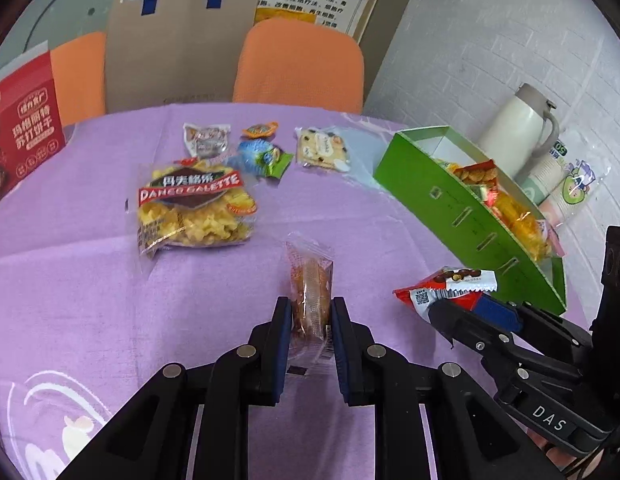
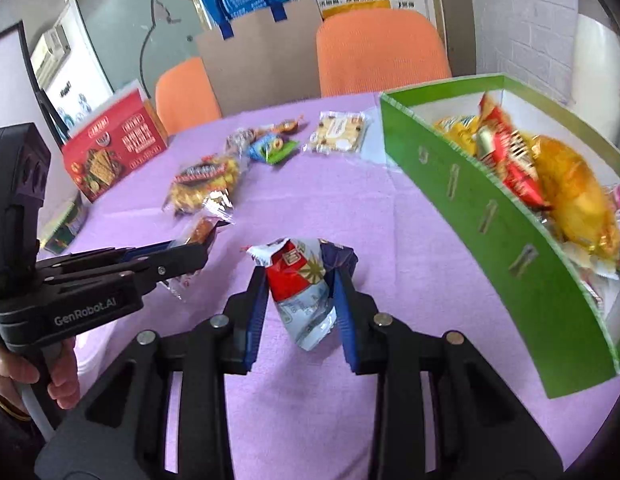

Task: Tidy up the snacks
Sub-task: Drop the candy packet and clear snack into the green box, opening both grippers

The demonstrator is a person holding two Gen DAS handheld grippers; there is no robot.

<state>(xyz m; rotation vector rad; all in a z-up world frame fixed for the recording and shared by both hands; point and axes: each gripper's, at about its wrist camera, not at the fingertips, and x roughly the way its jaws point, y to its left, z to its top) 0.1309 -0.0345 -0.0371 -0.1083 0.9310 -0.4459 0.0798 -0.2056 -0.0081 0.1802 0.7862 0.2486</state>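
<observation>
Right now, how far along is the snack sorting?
Partly done. The green box already holds several packets. In hand: left gripper shut on a brown cake packet, right gripper shut on a red-and-white packet. Left: the galette bag and four small snacks behind it.

Two grippers up, left gripper and right gripper, one packet pinched in each: a clear-wrapped brown cake and a red-and-silver packet. Five more snacks loose on the purple cloth: one big galette bag, one small pale packet, one orange jelly cup, one blue-green packet, one cracker packet. One green tray right, holding several packets, too jumbled to count; two orange chairs far, one red box left, one flask.
</observation>
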